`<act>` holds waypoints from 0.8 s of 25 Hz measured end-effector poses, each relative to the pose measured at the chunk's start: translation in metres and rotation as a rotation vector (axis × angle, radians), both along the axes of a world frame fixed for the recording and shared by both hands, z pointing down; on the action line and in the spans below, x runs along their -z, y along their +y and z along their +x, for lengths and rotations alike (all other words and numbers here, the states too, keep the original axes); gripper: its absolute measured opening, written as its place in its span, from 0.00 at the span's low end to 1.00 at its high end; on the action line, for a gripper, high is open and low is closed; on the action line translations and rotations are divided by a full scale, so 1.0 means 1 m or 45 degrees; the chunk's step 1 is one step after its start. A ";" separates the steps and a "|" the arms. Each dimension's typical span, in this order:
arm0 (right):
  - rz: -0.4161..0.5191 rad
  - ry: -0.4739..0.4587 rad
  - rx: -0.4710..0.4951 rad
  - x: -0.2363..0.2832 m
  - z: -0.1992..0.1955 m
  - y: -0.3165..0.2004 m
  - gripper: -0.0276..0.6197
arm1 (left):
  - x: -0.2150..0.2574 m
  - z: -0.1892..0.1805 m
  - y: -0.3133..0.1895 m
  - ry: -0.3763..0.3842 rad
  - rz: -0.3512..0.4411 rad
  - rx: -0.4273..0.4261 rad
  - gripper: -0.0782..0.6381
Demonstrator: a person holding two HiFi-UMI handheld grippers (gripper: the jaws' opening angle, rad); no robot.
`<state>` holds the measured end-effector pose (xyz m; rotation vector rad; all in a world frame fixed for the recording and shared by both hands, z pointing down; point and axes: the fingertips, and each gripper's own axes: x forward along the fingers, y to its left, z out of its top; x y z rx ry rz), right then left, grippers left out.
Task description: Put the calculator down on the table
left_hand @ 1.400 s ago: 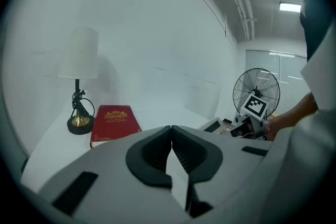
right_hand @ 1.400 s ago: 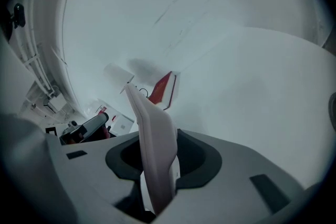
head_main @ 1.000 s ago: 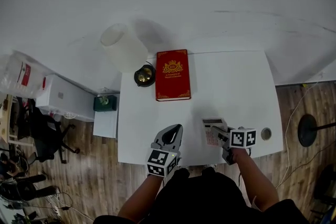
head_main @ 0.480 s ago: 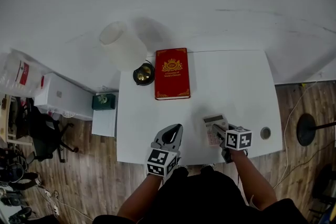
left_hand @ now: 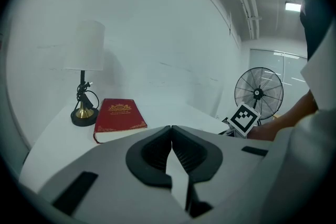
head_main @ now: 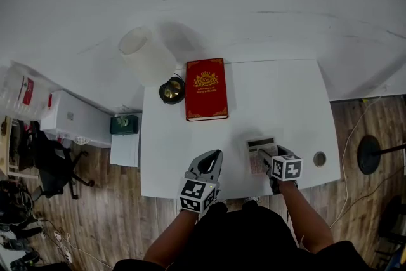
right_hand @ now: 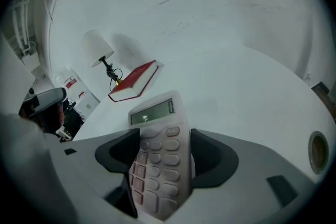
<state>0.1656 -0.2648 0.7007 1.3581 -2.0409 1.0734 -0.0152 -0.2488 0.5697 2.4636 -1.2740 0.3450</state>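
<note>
A pale pink calculator (head_main: 260, 150) lies near the front edge of the white table (head_main: 285, 98), display end away from me. In the right gripper view the calculator (right_hand: 157, 165) sits lengthwise between the jaws of my right gripper (right_hand: 164, 132). The jaws have just been opening and now stand wide beside its long edges, with a thin gap showing on the right side. In the head view the right gripper (head_main: 266, 155) points down at the table. My left gripper (head_main: 214, 155) hovers at the front edge with its tips together and nothing in it; its tips (left_hand: 171, 127) meet.
A red book (head_main: 207, 89) lies at the back left of the table beside a lamp (head_main: 149, 57) with a white shade. A round cable hole (head_main: 319, 158) is right of the right gripper. A fan (left_hand: 258, 93) stands on the floor to the right.
The right gripper has shifted a little left and tipped downward with the calculator, and its jaws have spread apart. The left gripper has stayed in place.
</note>
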 end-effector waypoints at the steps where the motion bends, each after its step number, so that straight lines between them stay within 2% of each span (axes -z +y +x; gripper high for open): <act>1: -0.005 0.021 -0.005 -0.002 0.003 0.000 0.54 | -0.001 0.001 0.000 0.001 -0.004 -0.002 0.14; 6: -0.006 0.042 -0.012 -0.006 0.008 0.001 0.54 | -0.003 0.002 0.002 0.008 -0.017 -0.005 0.14; 9: 0.040 0.085 -0.007 0.000 0.010 -0.002 0.55 | -0.003 0.003 0.002 0.011 -0.017 -0.005 0.14; 14: 0.226 0.139 0.030 0.044 0.011 -0.012 0.53 | 0.003 0.005 0.000 0.018 -0.012 -0.016 0.14; 20: 0.483 0.132 0.071 0.129 -0.001 -0.023 0.43 | 0.029 -0.017 -0.018 0.055 0.057 0.088 0.14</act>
